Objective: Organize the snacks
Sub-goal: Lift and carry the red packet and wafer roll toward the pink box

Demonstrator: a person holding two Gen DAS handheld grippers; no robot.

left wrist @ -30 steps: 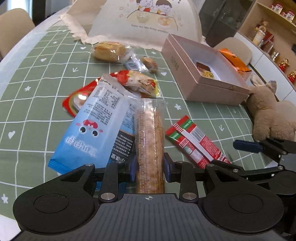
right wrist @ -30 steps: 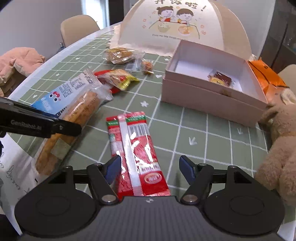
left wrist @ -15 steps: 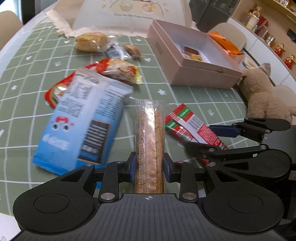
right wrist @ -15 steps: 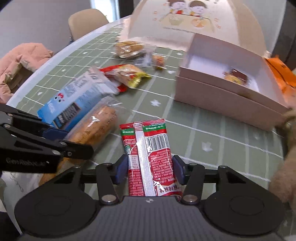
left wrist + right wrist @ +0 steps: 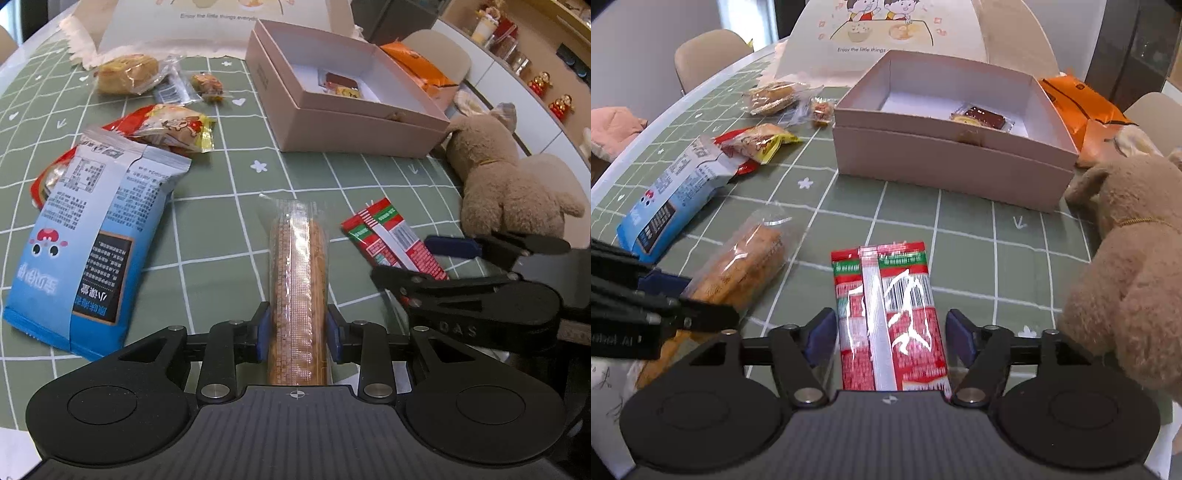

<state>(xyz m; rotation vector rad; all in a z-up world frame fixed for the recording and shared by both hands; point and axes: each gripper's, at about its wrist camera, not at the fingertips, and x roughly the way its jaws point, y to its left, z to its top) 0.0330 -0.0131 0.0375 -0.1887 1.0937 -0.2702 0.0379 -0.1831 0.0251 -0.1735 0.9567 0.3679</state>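
My left gripper [image 5: 297,328] is shut on a long biscuit bar in a clear wrapper [image 5: 298,266], which points toward the open pink box [image 5: 354,125]. The bar also shows in the right wrist view [image 5: 746,258], just above the tablecloth. My right gripper [image 5: 891,332] straddles a red-and-green snack packet [image 5: 886,295] lying flat; its jaws are opening, with a gap showing at each pad. The box [image 5: 942,162] holds one small chocolate snack [image 5: 982,118].
On the green checked cloth lie a blue packet [image 5: 92,236], a red-yellow snack [image 5: 170,125], a wrapped bun [image 5: 125,72] and a small candy [image 5: 207,83]. A plush toy [image 5: 1126,258] sits right of the box. An orange bag [image 5: 1078,99] lies behind it.
The left gripper carried the biscuit bar off the blue packet toward the right. The right gripper's jaws narrowed onto the red-and-green packet, then widened again.
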